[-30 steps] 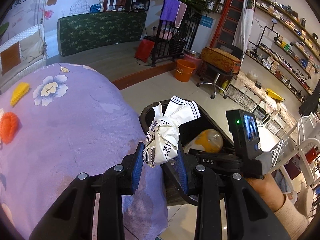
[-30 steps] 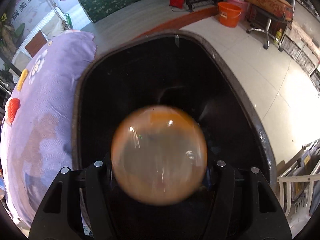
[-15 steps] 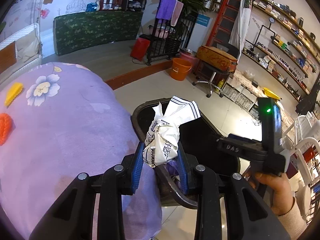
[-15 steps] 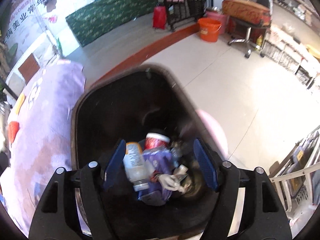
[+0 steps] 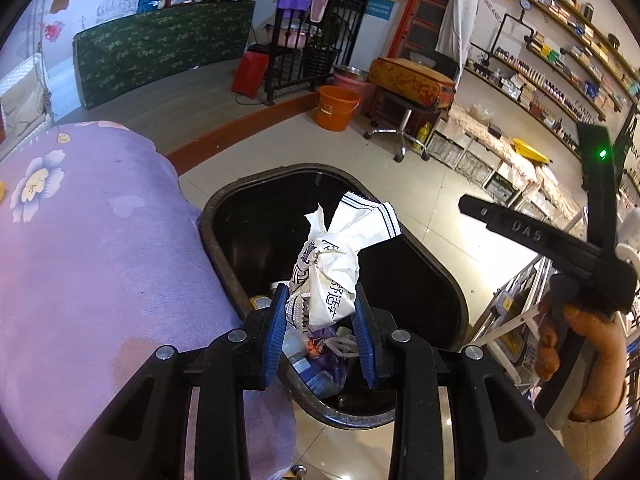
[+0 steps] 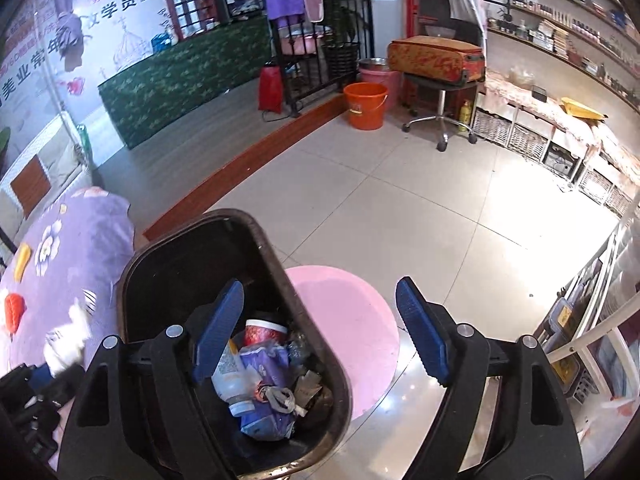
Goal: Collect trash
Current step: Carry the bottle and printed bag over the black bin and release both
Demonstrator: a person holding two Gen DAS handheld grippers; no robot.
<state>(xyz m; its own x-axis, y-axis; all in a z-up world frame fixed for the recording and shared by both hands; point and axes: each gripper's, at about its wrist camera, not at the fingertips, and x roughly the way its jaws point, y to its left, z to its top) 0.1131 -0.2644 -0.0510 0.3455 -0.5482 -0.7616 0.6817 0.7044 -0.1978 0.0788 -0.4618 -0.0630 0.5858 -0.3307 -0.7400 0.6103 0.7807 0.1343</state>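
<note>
Gone from the right tongs [image 6: 320, 332] is the round orange thing they carried a second ago; they now stand wide apart and empty, lifted back above the near rim of the black trash bin [image 6: 168, 240], partly over a pink round mat [image 6: 352, 320] on the floor. Meanwhile the left tongs [image 5: 320, 320] have drifted from the purple flowered tabletop [image 5: 100, 240] to a spot over the bin's mouth, clamped on a crumpled white printed wrapper [image 5: 332, 272]. Judging by this, the right side's drop is finished and the wrapper is the piece in hand, held above the opening and not yet let go. Already in the bin lie a plastic bottle [image 6: 232, 384], a red cup [image 6: 264, 330], a purple packet [image 6: 268, 364] and other scraps too jumbled to name; the orange thing cannot be picked out among them. Small orange and yellow items sit far off on the tabletop, but whether they count as trash is unclear, and most of that surface is cut off.
</note>
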